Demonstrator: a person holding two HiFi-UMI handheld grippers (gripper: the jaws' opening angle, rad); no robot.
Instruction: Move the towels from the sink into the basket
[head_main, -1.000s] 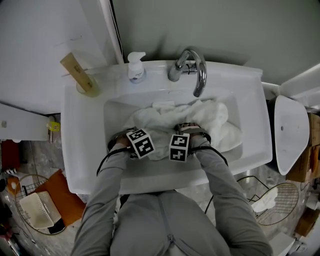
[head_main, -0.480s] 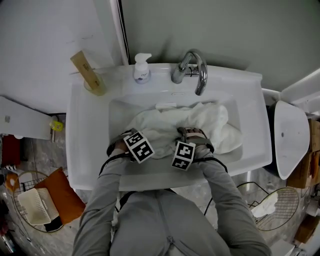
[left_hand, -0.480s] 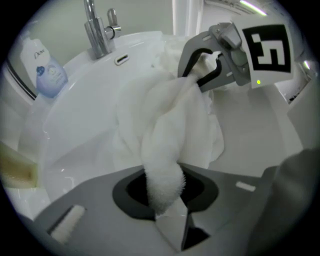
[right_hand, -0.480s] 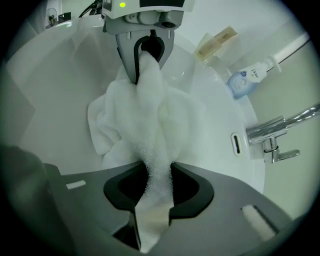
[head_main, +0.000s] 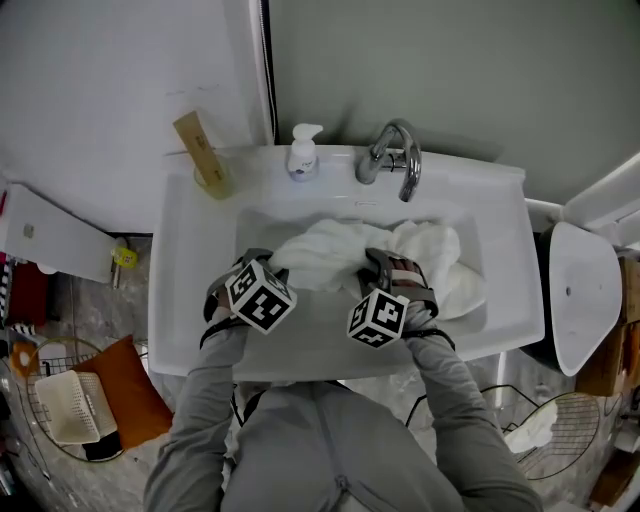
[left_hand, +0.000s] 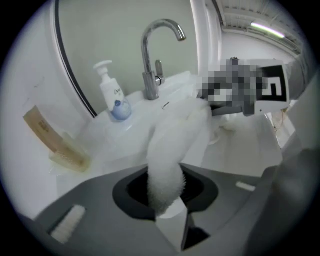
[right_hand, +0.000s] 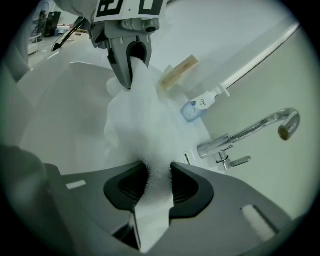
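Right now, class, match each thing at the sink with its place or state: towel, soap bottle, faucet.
Things: 1 towel; 2 soap bottle; 3 faucet.
States: A on the back rim of the sink, left of the faucet; B pinched by the left tongs and the right tongs; C shiny metal, curved.
Pairs: 1-B, 2-A, 3-C.

left gripper: jaws clamped on towel | right gripper: jaws clamped on towel
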